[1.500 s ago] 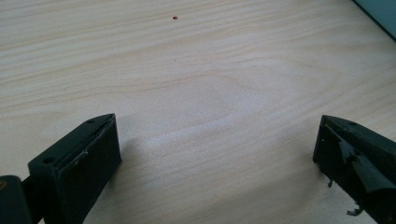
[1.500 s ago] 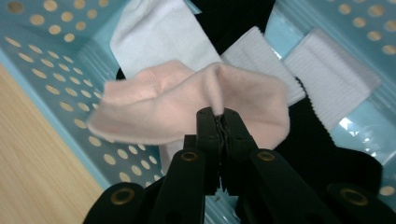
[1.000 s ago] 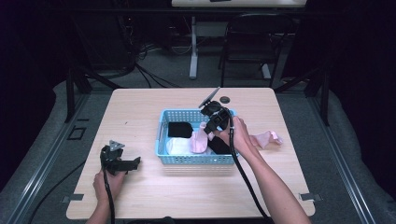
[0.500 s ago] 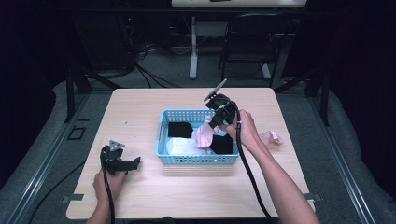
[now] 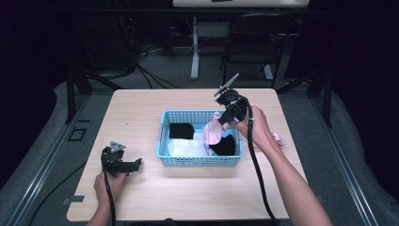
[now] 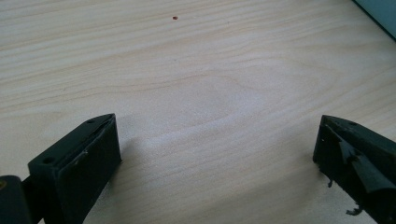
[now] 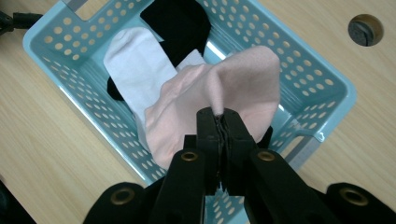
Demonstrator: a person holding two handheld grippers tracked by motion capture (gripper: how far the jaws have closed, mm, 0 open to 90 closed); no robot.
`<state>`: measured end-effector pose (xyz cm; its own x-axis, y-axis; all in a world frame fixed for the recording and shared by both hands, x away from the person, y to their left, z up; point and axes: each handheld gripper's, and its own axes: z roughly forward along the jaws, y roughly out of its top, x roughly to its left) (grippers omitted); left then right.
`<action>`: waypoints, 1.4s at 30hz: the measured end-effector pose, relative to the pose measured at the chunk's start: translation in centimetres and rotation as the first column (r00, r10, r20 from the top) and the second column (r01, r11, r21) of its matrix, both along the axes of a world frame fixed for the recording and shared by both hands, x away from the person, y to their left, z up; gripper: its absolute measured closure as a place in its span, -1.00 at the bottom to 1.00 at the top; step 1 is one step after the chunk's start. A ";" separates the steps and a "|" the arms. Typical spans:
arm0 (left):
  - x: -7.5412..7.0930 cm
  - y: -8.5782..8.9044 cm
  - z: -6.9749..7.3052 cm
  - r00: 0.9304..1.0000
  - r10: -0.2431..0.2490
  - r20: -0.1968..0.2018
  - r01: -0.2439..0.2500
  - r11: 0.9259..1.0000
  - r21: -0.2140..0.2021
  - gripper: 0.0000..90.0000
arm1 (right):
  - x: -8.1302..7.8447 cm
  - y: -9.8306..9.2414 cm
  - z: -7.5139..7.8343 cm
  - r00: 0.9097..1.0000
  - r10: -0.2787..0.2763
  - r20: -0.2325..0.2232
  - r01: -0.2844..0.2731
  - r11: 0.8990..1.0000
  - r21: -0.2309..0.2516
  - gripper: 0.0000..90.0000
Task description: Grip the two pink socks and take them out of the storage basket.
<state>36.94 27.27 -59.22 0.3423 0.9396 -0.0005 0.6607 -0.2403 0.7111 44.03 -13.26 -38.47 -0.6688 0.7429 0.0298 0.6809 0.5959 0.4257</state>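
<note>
Right gripper (image 7: 219, 122) pinching one pink sock (image 7: 243, 88) — over one basket (image 7: 327, 88)

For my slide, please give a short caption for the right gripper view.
Right gripper shut on a pink sock, held above the blue basket.

Pale pink sock (image 7: 219, 98), limp, folded, pinched aloft over blue basket (image 7: 322, 93)

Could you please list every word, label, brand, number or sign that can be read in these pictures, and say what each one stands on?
None: no readable text shows anywhere.
Blue basket: plain perforated plastic, no label.
Pink sock, white sock and black sock: no print or tag visible.
Right tongs and left tongs: black jaws, unmarked.
Table: bare wood grain.
</note>
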 end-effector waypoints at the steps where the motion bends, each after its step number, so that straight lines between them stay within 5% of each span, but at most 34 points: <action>1: 0.0 0.0 0.0 1.000 0.000 0.000 0.000 1.000 0.000 -0.99 | 0.0 -0.3 0.3 1.000 -0.001 0.005 0.001 1.000 -0.004 0.95; 24: 0.0 0.0 0.0 1.000 -0.001 -0.001 0.001 1.000 0.002 -0.99 | -1.1 -8.5 3.9 0.988 -0.142 0.054 0.143 0.990 -0.012 0.95; 36: 0.0 0.0 0.0 1.000 -0.002 -0.001 0.002 1.000 0.003 -0.99 | -2.0 -12.6 3.6 0.976 -0.213 0.054 0.214 0.977 -0.020 0.94; 42: 0.0 0.0 0.0 1.000 -0.002 -0.001 0.002 1.000 0.003 -0.99 | -2.4 -14.6 2.0 0.968 -0.249 0.027 0.250 0.967 -0.036 0.94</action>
